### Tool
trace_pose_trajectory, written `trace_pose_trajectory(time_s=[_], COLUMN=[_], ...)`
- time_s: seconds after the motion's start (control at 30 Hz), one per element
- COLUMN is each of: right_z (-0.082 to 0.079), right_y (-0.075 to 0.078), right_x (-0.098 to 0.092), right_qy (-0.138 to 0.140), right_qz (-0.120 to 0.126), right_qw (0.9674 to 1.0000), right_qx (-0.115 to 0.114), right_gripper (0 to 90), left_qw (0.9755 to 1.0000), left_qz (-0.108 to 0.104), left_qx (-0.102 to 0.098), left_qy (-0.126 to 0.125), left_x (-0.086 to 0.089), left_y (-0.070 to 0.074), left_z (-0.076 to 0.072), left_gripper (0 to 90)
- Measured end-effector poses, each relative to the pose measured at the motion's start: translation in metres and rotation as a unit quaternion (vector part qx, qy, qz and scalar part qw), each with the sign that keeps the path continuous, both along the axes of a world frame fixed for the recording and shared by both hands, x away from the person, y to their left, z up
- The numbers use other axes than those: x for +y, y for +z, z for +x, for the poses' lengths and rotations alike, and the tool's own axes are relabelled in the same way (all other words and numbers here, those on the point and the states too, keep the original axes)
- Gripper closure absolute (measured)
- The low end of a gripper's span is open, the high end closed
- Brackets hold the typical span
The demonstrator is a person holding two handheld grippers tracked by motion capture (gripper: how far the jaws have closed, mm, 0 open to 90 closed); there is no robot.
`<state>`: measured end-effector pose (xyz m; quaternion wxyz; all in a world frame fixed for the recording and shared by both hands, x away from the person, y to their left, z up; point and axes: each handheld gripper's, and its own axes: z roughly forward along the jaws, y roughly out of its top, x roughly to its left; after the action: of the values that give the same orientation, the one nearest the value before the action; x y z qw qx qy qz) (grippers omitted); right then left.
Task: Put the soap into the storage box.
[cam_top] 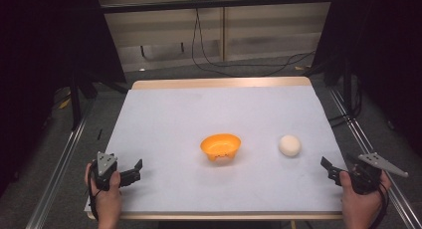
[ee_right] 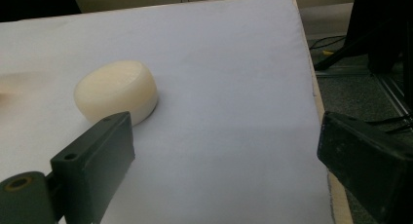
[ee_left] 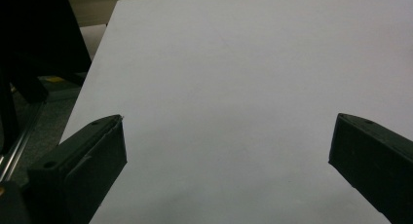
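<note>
1 orange bowl (cam_top: 220,146), 1 white puck (cam_top: 289,145)

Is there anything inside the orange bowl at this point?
Nothing shows inside the orange bowl: its visible interior looks empty in the high view, though the near wall hides a little of the bottom. The cream round object lies apart on the table, to its right.

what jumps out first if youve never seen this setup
The orange bowl draws the eye first, standing alone near the middle of the white table. Just to its right lies a pale cream round object, apart from the bowl. At the near corners, the left gripper and right gripper rest with jaws wide open, holding nothing.
</note>
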<state>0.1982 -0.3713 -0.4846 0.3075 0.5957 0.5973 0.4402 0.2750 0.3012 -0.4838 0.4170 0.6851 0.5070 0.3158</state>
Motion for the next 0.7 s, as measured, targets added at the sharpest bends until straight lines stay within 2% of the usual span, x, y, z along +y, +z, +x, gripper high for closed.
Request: trace_pose_trajectory(time_s=[0.07, 0.13, 0.17, 0.2, 0.33, 0.37, 0.4, 0.5, 0.7], right_z=[0.000, 0.002, 0.002, 0.003, 0.007, 0.007, 0.010, 0.015, 0.021], right_y=[0.000, 0.000, 0.000, 0.000, 0.001, 0.001, 0.001, 0.002, 0.004], right_x=[0.001, 0.000, 0.001, 0.002, 0.007, 0.007, 0.009, 0.009, 0.010], right_qy=[-0.002, -0.007, -0.011, -0.010, -0.003, -0.003, 0.002, 0.022, 0.058], right_qz=[-0.001, -0.001, -0.004, -0.007, -0.032, -0.032, -0.040, -0.041, -0.053], right_qw=[1.0000, 0.9999, 0.9998, 0.9998, 0.9988, 0.9988, 0.9979, 0.9964, 0.9921], right_qx=[0.000, 0.009, 0.013, 0.017, 0.038, 0.038, 0.051, 0.071, 0.098], right_gripper=[8.1, 8.3, 8.6, 8.7, 8.2, 8.2, 10.0, 14.0, 12.0], left_qw=[1.0000, 0.9996, 0.9994, 0.9993, 0.9997, 0.9997, 0.9997, 0.9995, 0.9995], left_qz=[-0.006, -0.025, -0.029, -0.030, -0.024, -0.024, -0.025, -0.029, -0.030], left_qx=[0.004, 0.014, 0.018, 0.017, 0.007, 0.007, 0.006, 0.004, 0.002], left_qy=[0.002, -0.002, 0.007, 0.013, 0.000, 0.000, -0.001, 0.006, 0.007], left_x=[0.002, 0.006, 0.007, 0.008, 0.006, 0.006, 0.006, 0.007, 0.008], left_y=[0.000, 0.000, 0.000, 0.000, 0.001, 0.001, 0.001, 0.001, 0.001], left_z=[0.001, 0.003, 0.004, 0.003, 0.001, 0.001, 0.001, 0.000, 0.000], left_gripper=[0.1, 0.0, 0.0, 0.0, 0.0, 0.0, 0.0, 0.0, 0.0])
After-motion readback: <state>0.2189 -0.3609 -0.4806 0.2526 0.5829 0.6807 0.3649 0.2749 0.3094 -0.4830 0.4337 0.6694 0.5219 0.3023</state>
